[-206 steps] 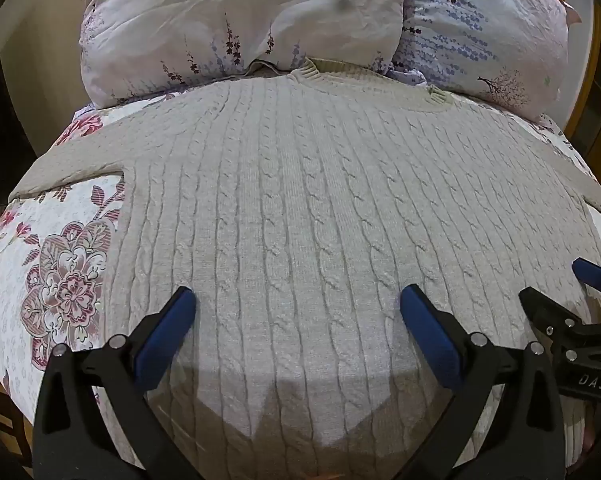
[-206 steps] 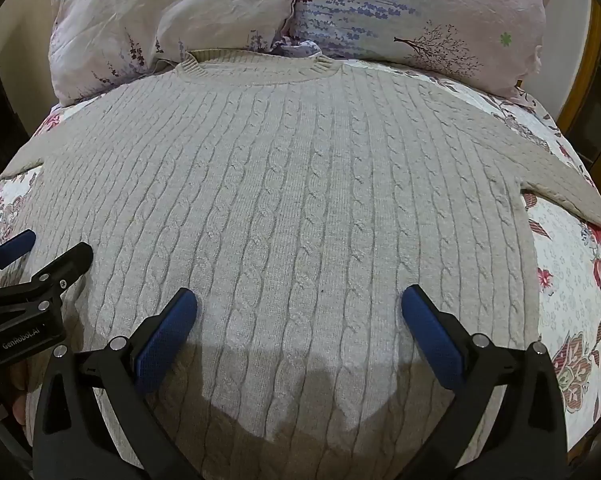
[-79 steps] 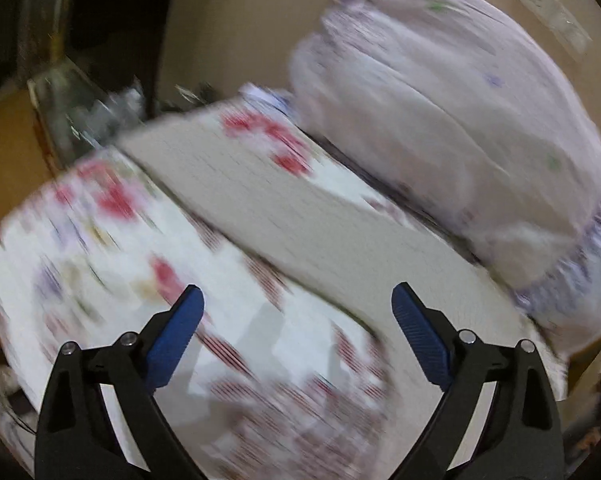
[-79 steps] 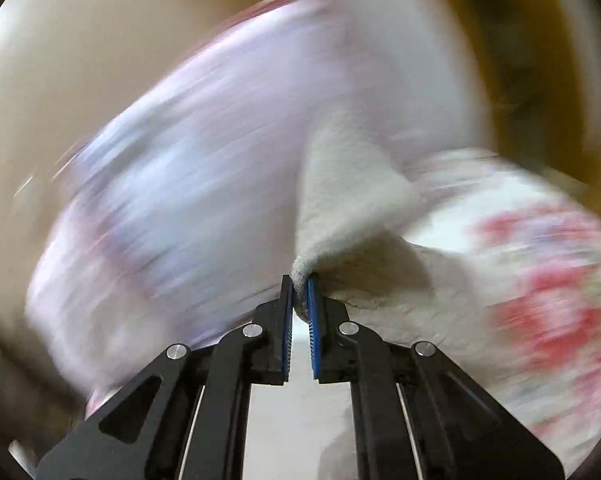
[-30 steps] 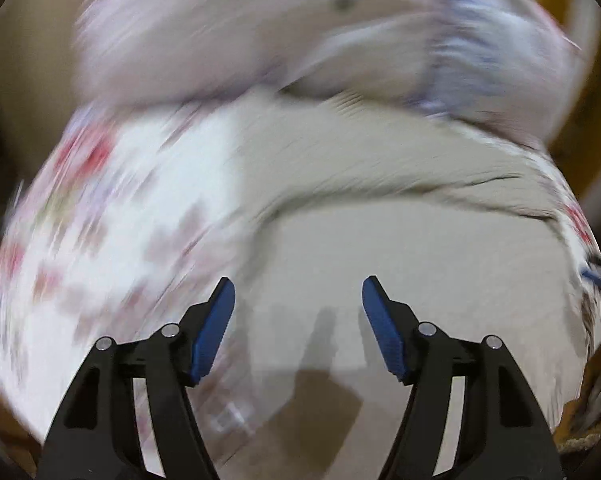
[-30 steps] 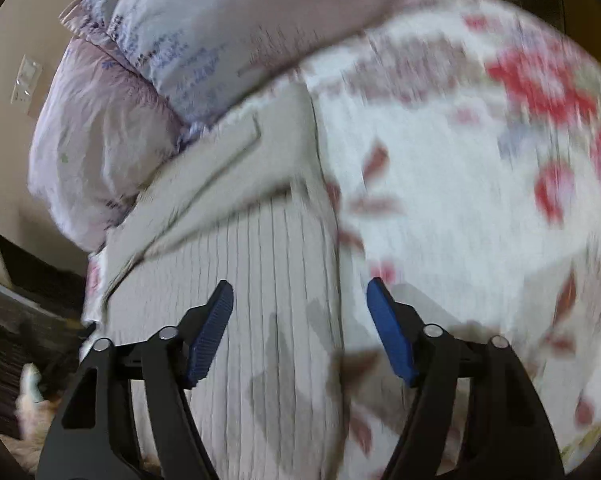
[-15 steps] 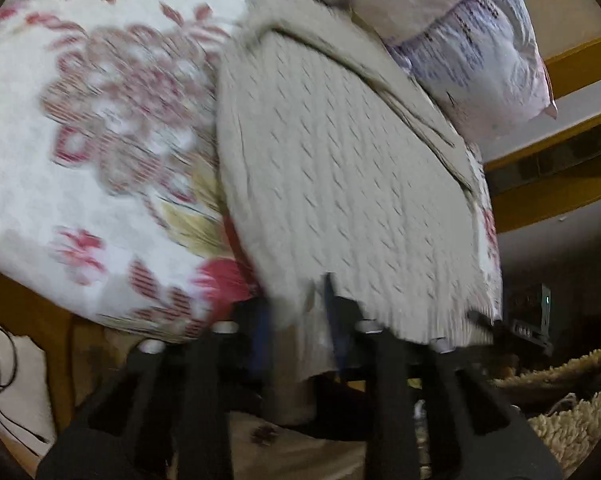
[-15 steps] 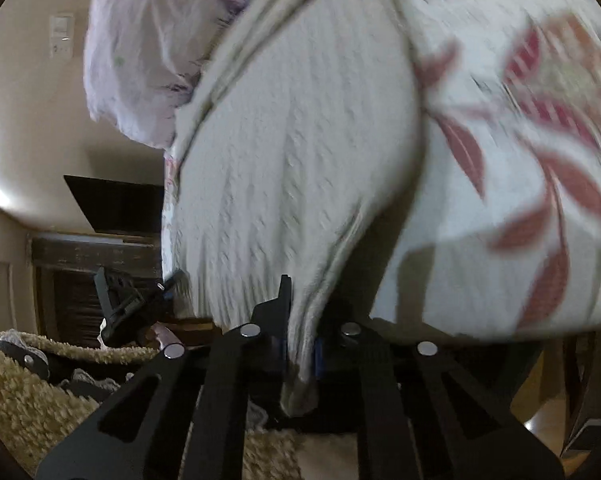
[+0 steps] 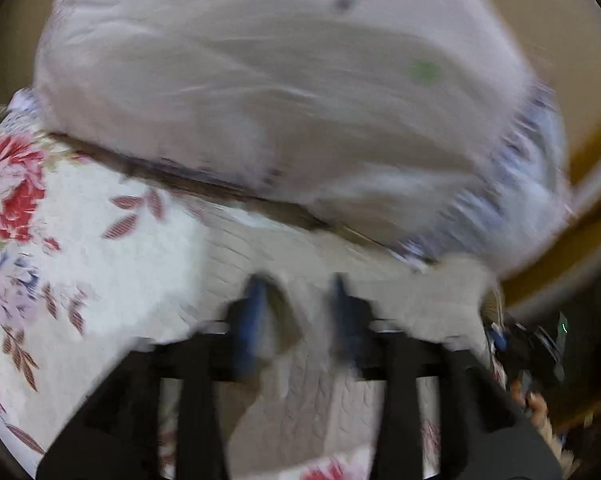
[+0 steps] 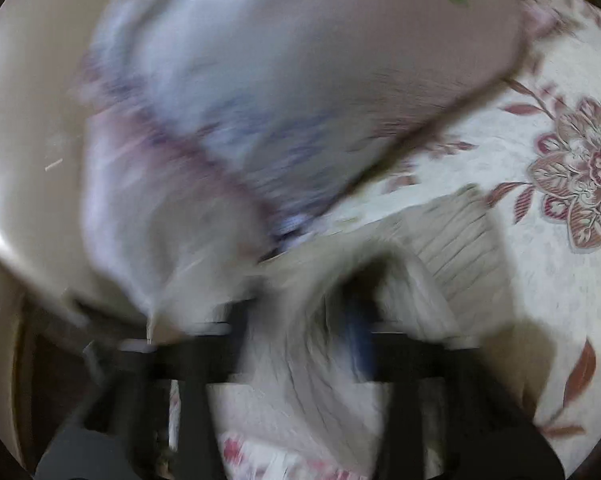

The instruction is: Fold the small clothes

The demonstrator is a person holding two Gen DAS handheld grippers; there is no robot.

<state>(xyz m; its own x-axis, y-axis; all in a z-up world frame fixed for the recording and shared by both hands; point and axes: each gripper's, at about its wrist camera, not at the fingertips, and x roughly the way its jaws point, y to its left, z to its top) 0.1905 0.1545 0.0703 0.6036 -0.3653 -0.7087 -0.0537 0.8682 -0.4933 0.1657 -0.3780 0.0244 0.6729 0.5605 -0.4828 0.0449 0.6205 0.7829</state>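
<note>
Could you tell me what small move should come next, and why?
Probably release and back both grippers off: the sweater edge lies up by the pillows, the left gripper looks open, and fabric bunches over the right gripper.

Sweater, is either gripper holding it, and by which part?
Left gripper: jaws apart over the sweater, apparently holding nothing. Right gripper: sweater fabric bunches between its jaws; blur hides any clamp.

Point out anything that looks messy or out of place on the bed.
The sweater is not flat: near the right gripper its knit bunches into a raised hump over the floral bedspread. Motion blur hides finer detail.
</note>
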